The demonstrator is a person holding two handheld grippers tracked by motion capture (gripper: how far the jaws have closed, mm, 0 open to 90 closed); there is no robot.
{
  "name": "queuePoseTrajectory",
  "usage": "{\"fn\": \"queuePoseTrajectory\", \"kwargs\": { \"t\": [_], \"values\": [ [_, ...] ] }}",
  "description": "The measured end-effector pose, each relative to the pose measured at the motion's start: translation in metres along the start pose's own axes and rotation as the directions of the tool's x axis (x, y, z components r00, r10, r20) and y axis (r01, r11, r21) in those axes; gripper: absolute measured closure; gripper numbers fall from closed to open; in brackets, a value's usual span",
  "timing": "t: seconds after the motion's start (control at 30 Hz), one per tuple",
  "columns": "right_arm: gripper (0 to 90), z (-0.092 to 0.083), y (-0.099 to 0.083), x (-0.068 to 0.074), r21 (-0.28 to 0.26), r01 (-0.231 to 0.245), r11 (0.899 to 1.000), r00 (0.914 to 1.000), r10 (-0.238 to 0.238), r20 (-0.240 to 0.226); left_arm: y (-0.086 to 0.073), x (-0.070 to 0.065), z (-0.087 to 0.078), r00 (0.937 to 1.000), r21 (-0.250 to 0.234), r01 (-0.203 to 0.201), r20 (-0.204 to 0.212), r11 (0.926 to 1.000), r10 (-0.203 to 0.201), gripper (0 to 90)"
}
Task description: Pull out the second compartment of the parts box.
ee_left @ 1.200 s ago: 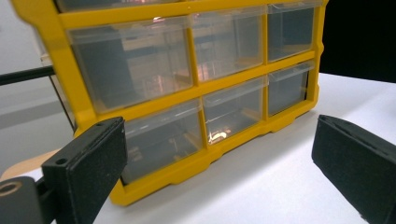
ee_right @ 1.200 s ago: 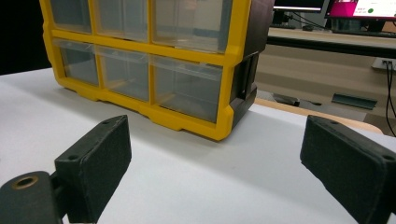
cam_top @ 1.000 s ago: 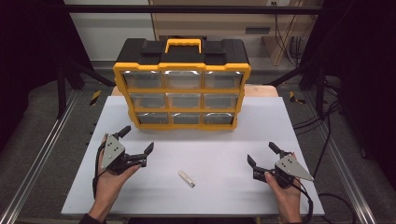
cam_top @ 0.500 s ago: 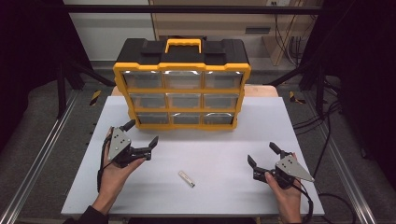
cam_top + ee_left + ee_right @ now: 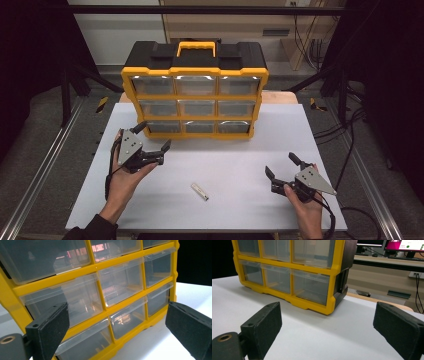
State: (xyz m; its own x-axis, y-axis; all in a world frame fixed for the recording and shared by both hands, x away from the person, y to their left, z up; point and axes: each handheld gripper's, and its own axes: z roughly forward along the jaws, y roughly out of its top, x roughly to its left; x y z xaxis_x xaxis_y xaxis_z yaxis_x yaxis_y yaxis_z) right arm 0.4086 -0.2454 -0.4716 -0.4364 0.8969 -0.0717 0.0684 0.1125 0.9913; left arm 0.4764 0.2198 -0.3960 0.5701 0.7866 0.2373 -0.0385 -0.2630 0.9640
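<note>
The white desk (image 5: pixel 310 130) carries a yellow drawer cabinet (image 5: pixel 195 97) at its back edge, w/ clear drawers in three rows. The left hand-held gripper (image 5: pixel 152 141) is held w/ jaws wide apart and empty just beside the cabinet's bottom-left drawer (image 5: pixel 163 126), which lies straight ahead of it, so the left is judged far nearer than the right hand-held gripper (image 5: pixel 280 167), likewise spread and empty, well apart at the front right. A small pale stick-like item (image 5: pixel 199 191) is seen flat btw. the two, long axis diagonal, untouched.

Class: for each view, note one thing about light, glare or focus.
High view: surroundings dark, white table evenly lit, top drawers of the organizer glare. Left gripper view: pink reflections on drawer fronts; near claw pads soft. Right gripper view: organizer sharp, background monitor overexposed.
</note>
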Motion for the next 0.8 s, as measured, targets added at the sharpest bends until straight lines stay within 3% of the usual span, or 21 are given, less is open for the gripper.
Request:
{"fn": "queuePoseTrajectory", "kwargs": {
  "t": [0.27,0.8],
  "values": [
    [8.4,0.001,0.0,0.0,0.001,-0.001,1.0,1.0,0.001,0.001,0.014,0.0,0.009,0.9992,0.009,-0.039,0.002,0.9992,0.039,5.8],
    [8.3,0.001,-0.001,0.0,0.003,-0.001,1.0,1.0,0.001,0.0,0.038,0.0,0.021,0.9967,0.004,-0.08,-0.01,0.9968,0.08,8.2]
  ]
}}
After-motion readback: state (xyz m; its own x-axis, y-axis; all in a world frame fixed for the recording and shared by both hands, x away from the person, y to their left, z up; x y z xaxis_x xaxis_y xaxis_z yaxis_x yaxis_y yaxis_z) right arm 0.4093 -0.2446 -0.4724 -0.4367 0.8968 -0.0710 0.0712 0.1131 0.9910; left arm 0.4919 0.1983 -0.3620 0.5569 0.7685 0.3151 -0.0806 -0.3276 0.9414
